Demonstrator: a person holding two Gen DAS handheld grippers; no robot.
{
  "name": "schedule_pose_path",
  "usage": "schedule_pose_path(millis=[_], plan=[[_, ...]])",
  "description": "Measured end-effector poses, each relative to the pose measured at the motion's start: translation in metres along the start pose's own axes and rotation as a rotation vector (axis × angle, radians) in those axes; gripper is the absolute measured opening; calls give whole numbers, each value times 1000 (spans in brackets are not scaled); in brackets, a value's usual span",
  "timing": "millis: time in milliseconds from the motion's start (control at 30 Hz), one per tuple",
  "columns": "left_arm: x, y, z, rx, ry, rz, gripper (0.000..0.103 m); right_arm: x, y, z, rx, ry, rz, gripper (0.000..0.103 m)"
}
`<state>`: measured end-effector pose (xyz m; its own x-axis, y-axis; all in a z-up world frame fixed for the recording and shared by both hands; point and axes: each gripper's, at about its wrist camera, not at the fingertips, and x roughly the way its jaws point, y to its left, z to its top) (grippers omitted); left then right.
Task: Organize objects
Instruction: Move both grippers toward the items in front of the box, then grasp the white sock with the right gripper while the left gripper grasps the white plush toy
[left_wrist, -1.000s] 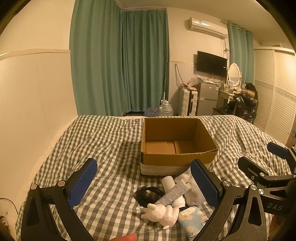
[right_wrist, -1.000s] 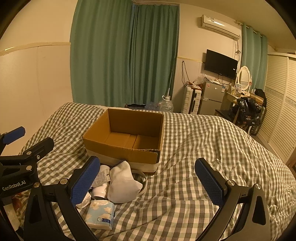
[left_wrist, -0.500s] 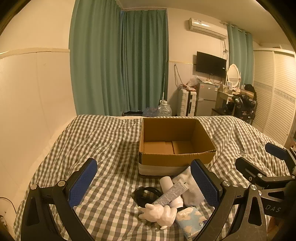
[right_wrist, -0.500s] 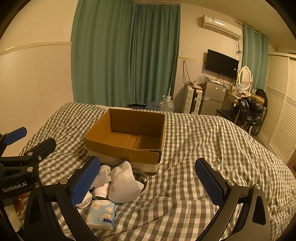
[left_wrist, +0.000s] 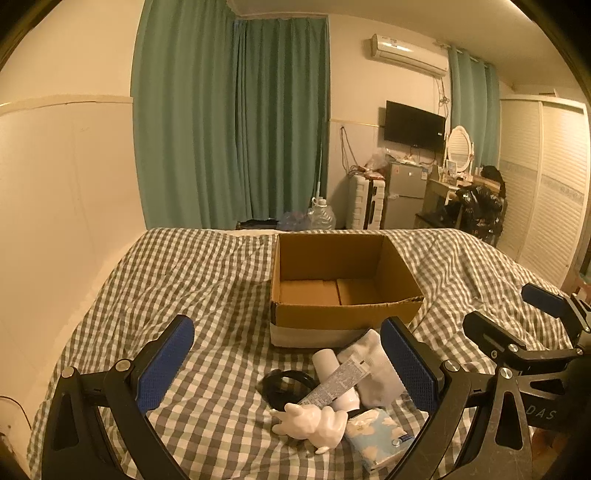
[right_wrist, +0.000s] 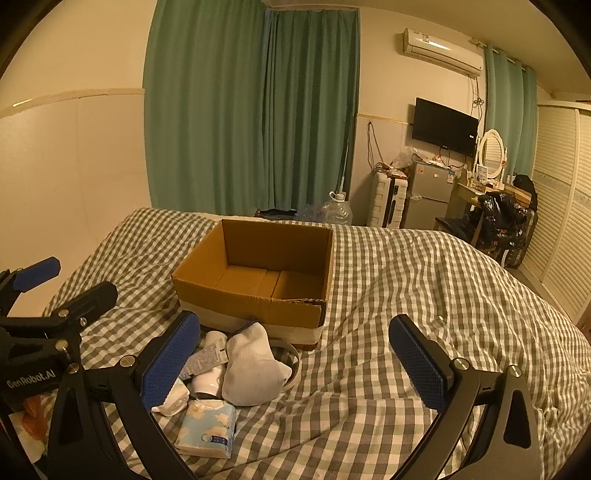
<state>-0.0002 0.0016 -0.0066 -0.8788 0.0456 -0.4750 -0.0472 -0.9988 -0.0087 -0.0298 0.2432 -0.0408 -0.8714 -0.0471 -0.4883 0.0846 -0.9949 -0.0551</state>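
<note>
We hold both claws, left (left_wrist: 286, 360) and right (right_wrist: 293, 358), wide open and empty above the checked bed (left_wrist: 192, 291). The cardboard box (left_wrist: 341, 291) stands behind a pile: soft white sock (right_wrist: 251, 367), printed tube (left_wrist: 338, 380), glossy figurine (left_wrist: 314, 426), flowered tissue pack (right_wrist: 207, 428). The left claw reads "GenRobot.AI".

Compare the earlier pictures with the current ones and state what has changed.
Almost nothing: both views shift very slightly. The left gripper and right gripper remain open and empty. The brown cardboard box and the pile holding the white sock lie as before.

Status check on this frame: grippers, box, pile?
Left gripper and right gripper open, holding nothing. Cardboard box empty. Pile untouched before it, sock topmost. Nothing blocking.
</note>
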Motion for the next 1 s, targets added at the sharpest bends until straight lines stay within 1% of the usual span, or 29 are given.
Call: schedule_pose_path(millis=[133,233,333,467,600,767,833,900,1000], plan=[[3,2,-2,-1,16,1,103,3,1,0,-8,10,-9,103],[0,3,-2,-1,1,16,103,4,1,-1,-7,14,-12,103],[0,7,-2,-20,1,22,103,5,1,-2,-14,17,-34,103],[4,12,-4,-30,10,32,103,7,-1,-4,-17,27,-27,103],[6,15,-6,-38,18,15,103,11,-3,-5,-15,44,-14,103],[17,15,-10,-26,65,22,103,20,-6,-9,0,73,3,103],[23,14,-12,-9,90,47,103,25,-6,-10,0,90,7,103],[33,12,-16,10,133,87,103,29,-6,-12,-4,107,11,103],[46,14,-24,14,181,79,103,37,-8,-16,-4,136,10,103]])
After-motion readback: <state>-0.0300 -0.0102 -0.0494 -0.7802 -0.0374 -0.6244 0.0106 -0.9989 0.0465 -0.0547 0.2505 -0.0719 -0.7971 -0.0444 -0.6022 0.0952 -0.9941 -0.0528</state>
